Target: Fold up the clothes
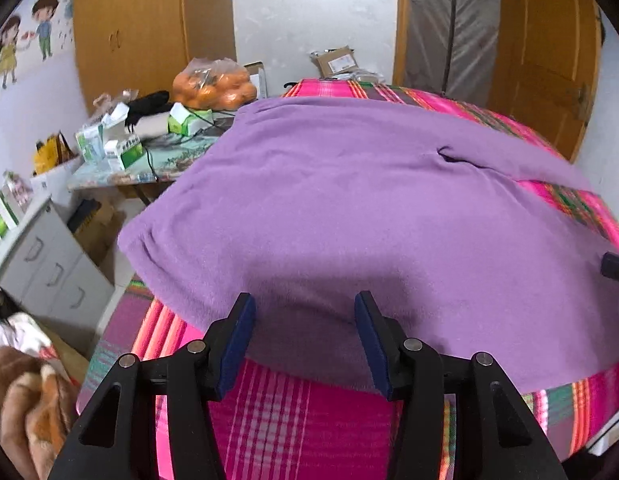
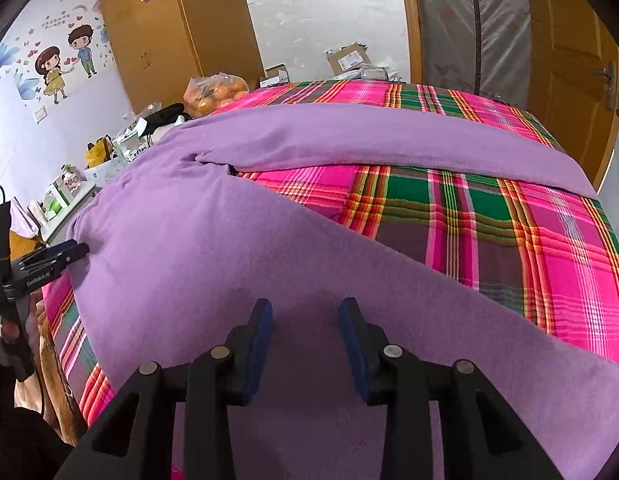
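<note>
Hovering open-jawed, both hand-held grippers [image 1: 304, 304] [image 2: 304, 308] overhang purple garment [image 1: 389, 208].

No words could be read. The small white print on the left gripper [image 2: 75, 250], at nine o'clock in the right view, was too blurry to make out.

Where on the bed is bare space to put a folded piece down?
The plaid bedcover is bare in the wedge between the two legs of the purple trousers, and in a strip on the near side of them by the left gripper. The side table is crowded with boxes.
</note>
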